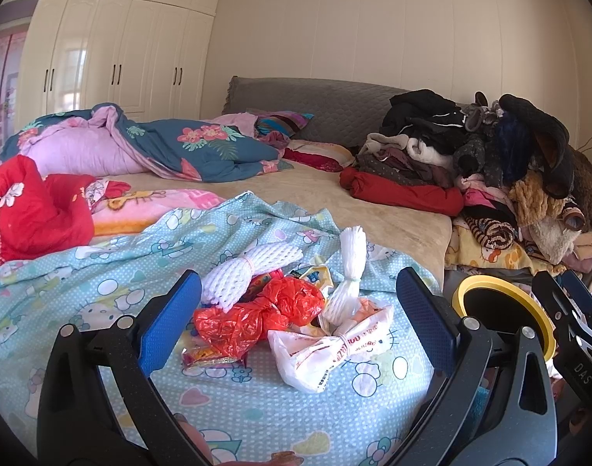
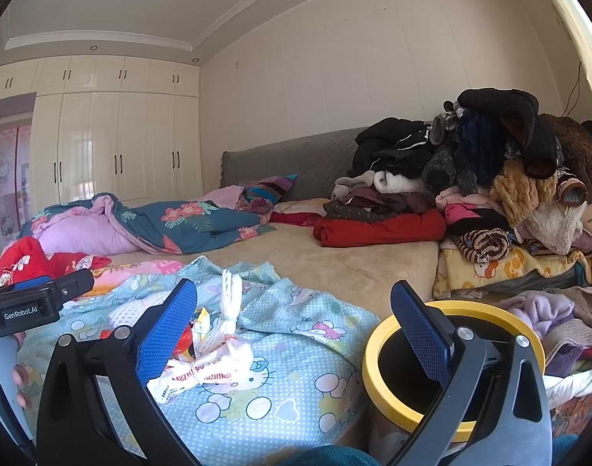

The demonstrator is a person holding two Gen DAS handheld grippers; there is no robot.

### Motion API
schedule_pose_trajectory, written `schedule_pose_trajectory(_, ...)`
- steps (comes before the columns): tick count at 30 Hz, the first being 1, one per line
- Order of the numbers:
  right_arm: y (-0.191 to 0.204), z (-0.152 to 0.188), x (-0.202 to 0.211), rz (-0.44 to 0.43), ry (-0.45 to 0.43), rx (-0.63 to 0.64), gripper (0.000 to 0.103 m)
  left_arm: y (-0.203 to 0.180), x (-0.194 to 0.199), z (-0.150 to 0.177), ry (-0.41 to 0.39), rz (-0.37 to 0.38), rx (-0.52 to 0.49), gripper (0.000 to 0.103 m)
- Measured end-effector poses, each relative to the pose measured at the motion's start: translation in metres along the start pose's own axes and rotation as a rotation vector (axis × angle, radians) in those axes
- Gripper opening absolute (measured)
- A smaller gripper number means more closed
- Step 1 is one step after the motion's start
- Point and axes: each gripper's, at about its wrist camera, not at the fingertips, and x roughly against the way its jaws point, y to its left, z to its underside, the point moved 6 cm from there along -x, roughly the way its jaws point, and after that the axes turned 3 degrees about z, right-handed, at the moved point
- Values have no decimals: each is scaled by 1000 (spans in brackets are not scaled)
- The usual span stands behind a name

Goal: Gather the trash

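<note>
your left claw (image 1: pixel 298 312) hangs wide open and empty over the trash pile (image 1: pixel 280 310) on the bed sheet (image 1: pixel 82 279), framing the red bag; your right claw (image 2: pixel 294 332), also spread and empty, waits by the yellow-rimmed bin (image 2: pixel 377 353) for drops

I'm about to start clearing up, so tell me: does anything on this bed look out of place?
Yes. A cluster of litter lies on the blue cartoon sheet: a red plastic bag, white foam fruit nets and a tied white printed bag. None is in the yellow-rimmed bin beside the bed.
</note>
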Motion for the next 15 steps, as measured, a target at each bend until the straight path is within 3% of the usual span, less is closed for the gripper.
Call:
schedule_pose_trajectory(8, 3, 3, -2, -8, 6, 0, 97, 0, 0, -1, 0, 13, 3, 92)
schedule_pose_trajectory(15, 26, 1, -15, -101, 38, 12, 97, 27, -2, -9, -16, -23, 60, 92)
